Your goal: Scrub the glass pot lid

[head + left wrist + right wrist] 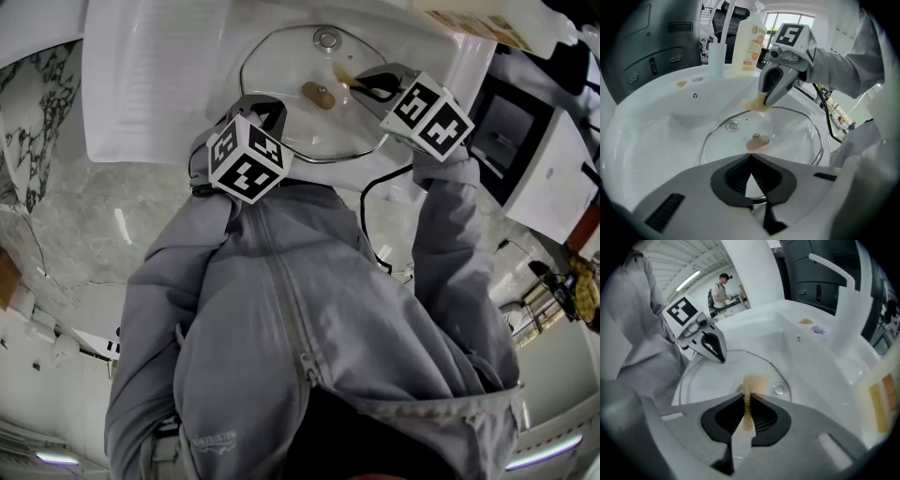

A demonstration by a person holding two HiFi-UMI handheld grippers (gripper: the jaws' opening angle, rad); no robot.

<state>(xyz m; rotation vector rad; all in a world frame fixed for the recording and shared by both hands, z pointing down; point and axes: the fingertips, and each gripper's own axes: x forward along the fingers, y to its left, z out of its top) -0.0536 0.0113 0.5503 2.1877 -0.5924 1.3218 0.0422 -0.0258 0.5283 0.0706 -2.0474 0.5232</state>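
The round glass pot lid (291, 70) lies in the white sink (141, 112), with its tan knob (319, 95) up. My left gripper (255, 106) is at the lid's near edge. In the left gripper view its jaws (751, 161) are shut and the lid's metal rim (758, 198) passes between them. My right gripper (362, 89) is shut on a tan scrub pad (754, 383) and holds it against the glass near the steam vent (778, 390). The left gripper view shows that pad (757, 105) under the right gripper (766, 101), beyond the knob (757, 142).
A soap bottle (750, 44) and a white cup (717, 58) stand on the sink's back ledge. A white faucet (846, 287) arches over the basin. Dark appliances (651, 47) stand behind. A person (723, 289) stands far off. A cable (375, 216) hangs by my right sleeve.
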